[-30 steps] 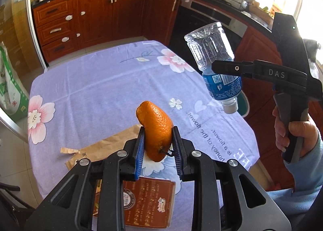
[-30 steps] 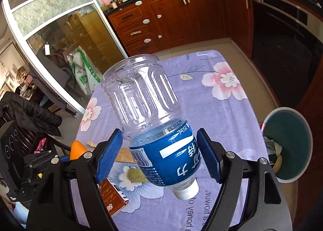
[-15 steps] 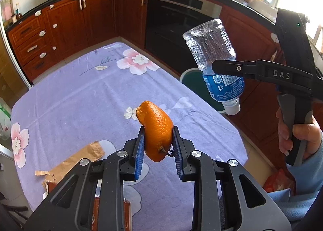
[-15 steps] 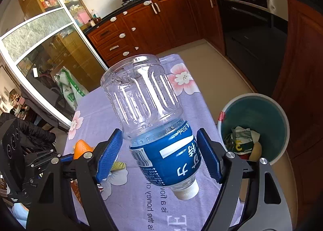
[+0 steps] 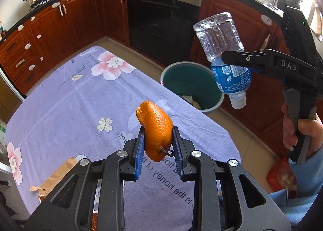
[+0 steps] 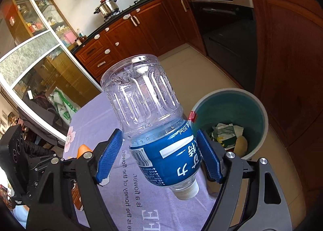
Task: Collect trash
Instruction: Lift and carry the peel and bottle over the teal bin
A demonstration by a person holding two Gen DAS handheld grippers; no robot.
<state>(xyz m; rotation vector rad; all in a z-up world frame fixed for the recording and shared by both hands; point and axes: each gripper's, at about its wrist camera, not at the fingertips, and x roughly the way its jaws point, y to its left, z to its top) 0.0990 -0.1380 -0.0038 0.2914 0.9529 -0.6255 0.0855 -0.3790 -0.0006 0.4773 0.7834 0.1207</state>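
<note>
My left gripper (image 5: 158,149) is shut on a piece of orange peel (image 5: 156,130), held above the purple flowered tablecloth (image 5: 80,99). My right gripper (image 6: 159,156) is shut on an empty plastic bottle (image 6: 153,122) with a blue label, cap end down. In the left wrist view the same bottle (image 5: 224,55) hangs to the right, over the floor beside the table, in the right gripper (image 5: 236,60) held by a hand (image 5: 296,130). A teal trash bin (image 6: 232,97) stands on the floor past the table's edge, with wrappers and scraps inside; it also shows as a bin (image 5: 189,77) beyond the peel.
A torn brown paper bag (image 5: 56,176) and a brown packet (image 6: 76,194) lie on the near part of the table. Wooden cabinets (image 5: 50,29) and a black oven (image 5: 161,19) line the far wall. A red bag (image 5: 280,176) sits on the floor at the right.
Both grippers have swung sideways with their loads, toward the table's edge. The bin has come into fuller view and nearer. Neither grip has changed.
</note>
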